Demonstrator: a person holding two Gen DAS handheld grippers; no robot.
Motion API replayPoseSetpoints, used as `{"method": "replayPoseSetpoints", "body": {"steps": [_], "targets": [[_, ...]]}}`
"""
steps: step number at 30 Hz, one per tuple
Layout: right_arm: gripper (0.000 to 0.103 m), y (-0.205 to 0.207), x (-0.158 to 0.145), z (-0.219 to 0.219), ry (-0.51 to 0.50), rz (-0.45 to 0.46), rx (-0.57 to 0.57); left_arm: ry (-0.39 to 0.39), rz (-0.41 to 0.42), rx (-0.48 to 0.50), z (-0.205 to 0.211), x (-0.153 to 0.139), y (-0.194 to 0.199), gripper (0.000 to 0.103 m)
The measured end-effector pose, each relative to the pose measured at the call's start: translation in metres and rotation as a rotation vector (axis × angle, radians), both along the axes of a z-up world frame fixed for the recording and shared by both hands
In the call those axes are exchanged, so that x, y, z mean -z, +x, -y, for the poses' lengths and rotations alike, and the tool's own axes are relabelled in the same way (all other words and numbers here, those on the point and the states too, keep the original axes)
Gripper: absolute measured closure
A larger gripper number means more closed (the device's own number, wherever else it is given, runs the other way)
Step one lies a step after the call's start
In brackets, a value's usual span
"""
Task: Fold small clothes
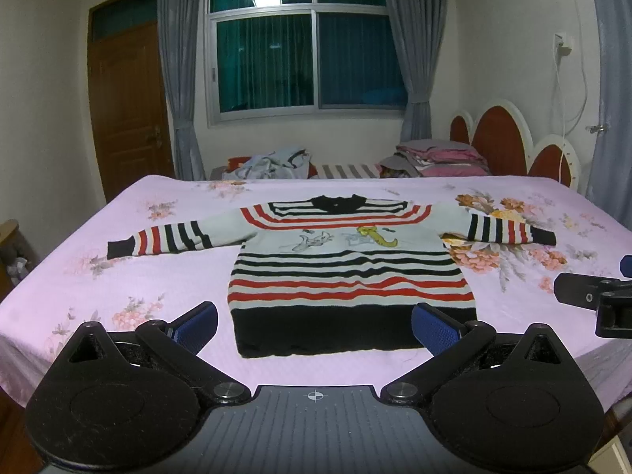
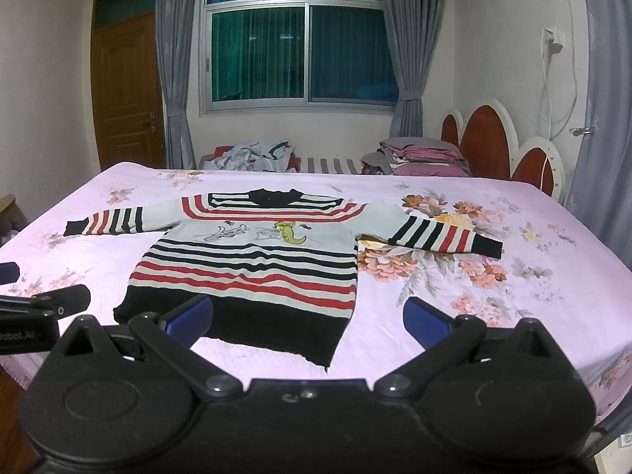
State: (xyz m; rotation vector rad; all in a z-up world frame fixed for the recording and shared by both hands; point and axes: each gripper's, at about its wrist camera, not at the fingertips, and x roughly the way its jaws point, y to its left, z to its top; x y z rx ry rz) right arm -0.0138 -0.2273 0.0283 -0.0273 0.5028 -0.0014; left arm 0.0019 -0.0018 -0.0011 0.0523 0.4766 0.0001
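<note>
Left wrist view: the left gripper (image 1: 315,326) has its jaws spread wide, holding nothing, poised above the black hem of the sweater (image 1: 339,260). The sweater lies flat on the bed (image 1: 118,276), collar away from the camera, hem nearest, sleeves stretched out to both sides (its long axis runs sleeve to sleeve).

Right wrist view: the right gripper (image 2: 308,318) also has jaws wide apart and empty, just over the sweater's (image 2: 252,264) near right hem corner. The left gripper (image 2: 43,308) shows at the left edge.
</note>
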Motion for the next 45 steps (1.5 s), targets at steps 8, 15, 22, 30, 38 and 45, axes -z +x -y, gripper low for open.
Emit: {"method": "replayPoseSetpoints", "body": {"steps": [8,15,22,30,38,45], "targets": [[0.000,0.000,0.000,0.001,0.000,-0.002,0.000,-0.005,-0.007,-0.004,0.000,0.000,-0.001,0.000],[0.000,0.012,0.007,-0.003,0.012,-0.006,0.008,-0.045,-0.012,0.007,-0.009,0.001,0.011,0.000],[0.000,0.044,0.017,0.012,0.048,-0.028,0.055,-0.100,-0.038,0.016,-0.021,0.010,0.051,0.000],[0.000,0.101,0.029,0.014,0.057,-0.061,0.069,-0.084,-0.044,-0.018,-0.024,0.022,0.121,0.000],[0.001,0.171,0.033,0.025,0.121,-0.045,0.128,-0.019,-0.074,0.019,-0.018,0.033,0.209,0.000],[0.008,0.210,0.027,0.042,0.173,0.004,0.233,-0.029,-0.017,0.013,-0.024,0.024,0.258,0.000]]}}
